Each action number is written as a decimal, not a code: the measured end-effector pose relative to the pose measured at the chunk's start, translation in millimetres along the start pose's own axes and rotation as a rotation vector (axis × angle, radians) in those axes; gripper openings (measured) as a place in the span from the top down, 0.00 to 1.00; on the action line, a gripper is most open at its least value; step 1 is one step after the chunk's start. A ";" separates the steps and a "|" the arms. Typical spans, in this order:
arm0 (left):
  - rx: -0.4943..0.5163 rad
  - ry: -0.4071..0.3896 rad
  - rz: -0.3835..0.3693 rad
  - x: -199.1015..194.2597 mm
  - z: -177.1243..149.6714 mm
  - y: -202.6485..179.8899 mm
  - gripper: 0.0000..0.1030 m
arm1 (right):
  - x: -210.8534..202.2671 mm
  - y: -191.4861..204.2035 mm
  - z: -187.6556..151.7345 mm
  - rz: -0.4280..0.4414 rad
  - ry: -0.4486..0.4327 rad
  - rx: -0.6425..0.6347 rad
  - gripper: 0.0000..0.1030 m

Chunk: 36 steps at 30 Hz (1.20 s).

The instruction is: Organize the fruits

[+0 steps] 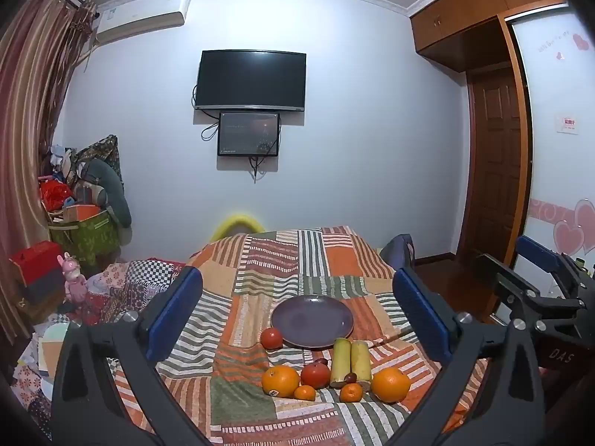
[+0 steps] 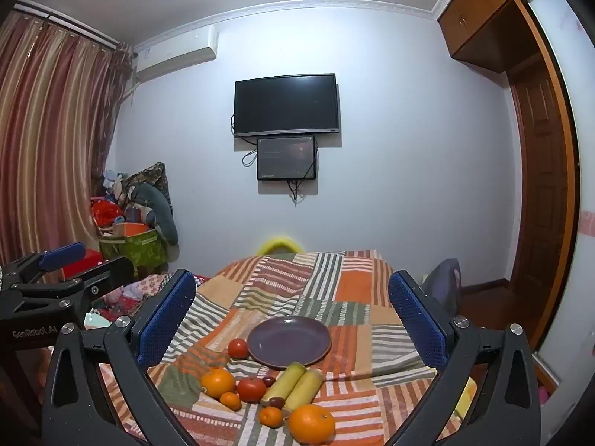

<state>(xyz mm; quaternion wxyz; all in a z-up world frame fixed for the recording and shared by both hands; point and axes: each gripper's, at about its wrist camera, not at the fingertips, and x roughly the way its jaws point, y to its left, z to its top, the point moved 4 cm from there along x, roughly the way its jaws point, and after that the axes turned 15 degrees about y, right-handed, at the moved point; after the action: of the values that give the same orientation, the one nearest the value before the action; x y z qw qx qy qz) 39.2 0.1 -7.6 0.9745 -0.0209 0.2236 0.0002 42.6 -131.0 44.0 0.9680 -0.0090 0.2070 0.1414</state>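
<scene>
Ahead of the wide-open, empty left gripper (image 1: 297, 312) and right gripper (image 2: 293, 319), the round dark-purple plate (image 1: 312, 321) lies bare on the striped patchwork blanket (image 1: 282, 260), while oranges (image 1: 390, 384), tomatoes (image 1: 315, 375) and yellow-green cut stalks (image 1: 351, 360) wait unsorted before it, so nothing looks organized yet

white letters "das" stand on the black body of the right gripper (image 1: 535, 278), at the lower right edge of the left wrist view. "genrobot.ai" is printed in pale letters on the black body of the left gripper (image 2: 70, 271), at the lower left of the right wrist view. a small sticker sits on the big orange (image 1: 280, 381) at lower centre of the left wrist view, its mark too small to read. a red-and-white sign (image 1: 569, 123) on the wardrobe panel at right and pale lettering above it stay unreadable.
</scene>
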 end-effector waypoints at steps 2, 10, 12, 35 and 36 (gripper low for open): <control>0.003 -0.002 0.003 -0.1 0.0 -0.1 0.00 | 0.1 -0.3 -0.3 -0.001 -0.001 0.001 0.00; -0.010 0.006 0.010 -1.8 0.0 -2.1 0.00 | -3.2 0.0 2.1 -0.001 -0.001 0.008 0.00; -0.004 0.002 0.009 -0.4 2.5 -5.2 0.00 | -8.7 0.9 4.6 0.001 -0.001 0.009 0.00; -0.011 0.018 -0.002 3.9 -0.1 1.5 0.00 | 1.4 -5.3 -1.8 0.009 0.000 0.040 0.00; -0.010 0.017 -0.001 4.6 -0.6 0.8 0.00 | 1.5 -5.5 -2.0 0.010 -0.001 0.040 0.00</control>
<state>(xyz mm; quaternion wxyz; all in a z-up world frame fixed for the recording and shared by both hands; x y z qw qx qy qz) 43.0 0.8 -10.2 0.9724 -0.0258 0.2318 0.0006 44.7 -136.0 41.4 0.9674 0.0115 0.2094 0.1418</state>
